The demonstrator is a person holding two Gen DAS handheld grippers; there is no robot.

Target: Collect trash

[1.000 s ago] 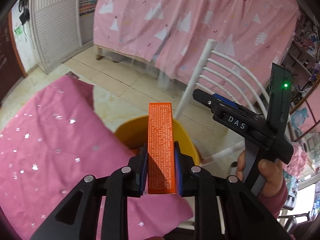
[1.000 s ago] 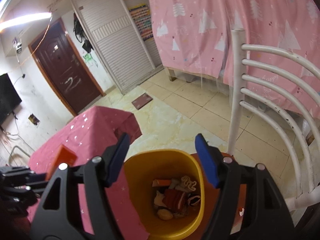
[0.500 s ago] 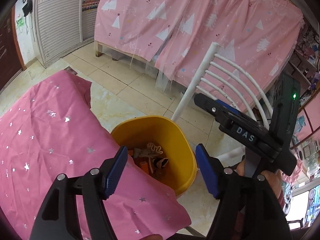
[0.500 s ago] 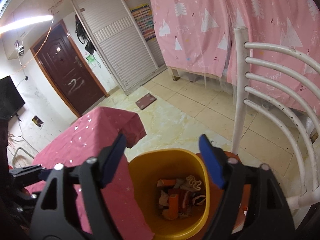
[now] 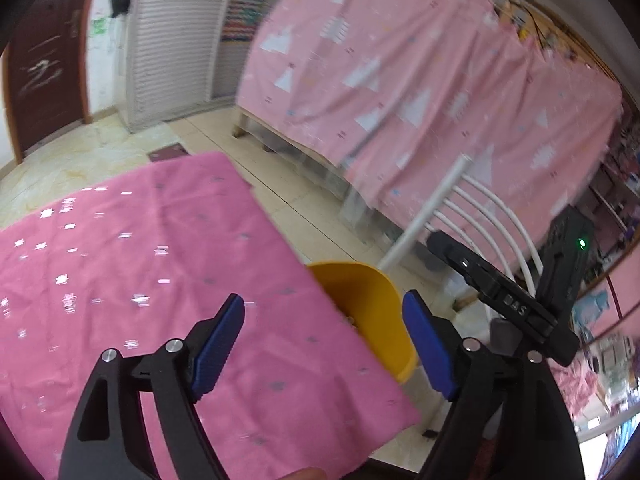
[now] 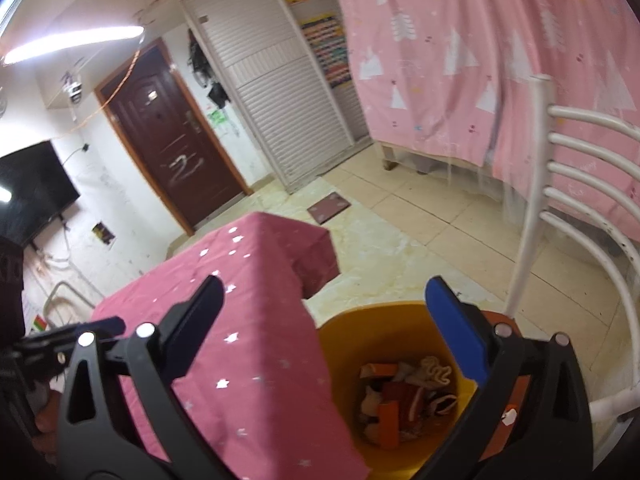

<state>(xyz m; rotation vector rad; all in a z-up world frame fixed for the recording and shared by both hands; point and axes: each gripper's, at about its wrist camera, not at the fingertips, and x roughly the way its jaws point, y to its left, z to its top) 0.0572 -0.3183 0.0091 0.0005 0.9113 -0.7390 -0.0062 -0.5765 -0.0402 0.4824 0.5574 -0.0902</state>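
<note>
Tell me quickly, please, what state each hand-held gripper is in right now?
Left hand-held gripper: open, holding nothing.
Right hand-held gripper: open, holding nothing.

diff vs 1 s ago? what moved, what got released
Left gripper let go of the orange box, which now lies in the yellow bin, then swung left over the pink tablecloth. Right gripper stayed open over the bin; chair unmoved.

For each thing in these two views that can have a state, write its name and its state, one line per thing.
left gripper: open, holding nothing
right gripper: open, holding nothing
yellow bin: upright, partly filled with trash
orange box: lying in the bin
pink tablecloth: spread over the table
brown door: shut
white chair: upright
</note>
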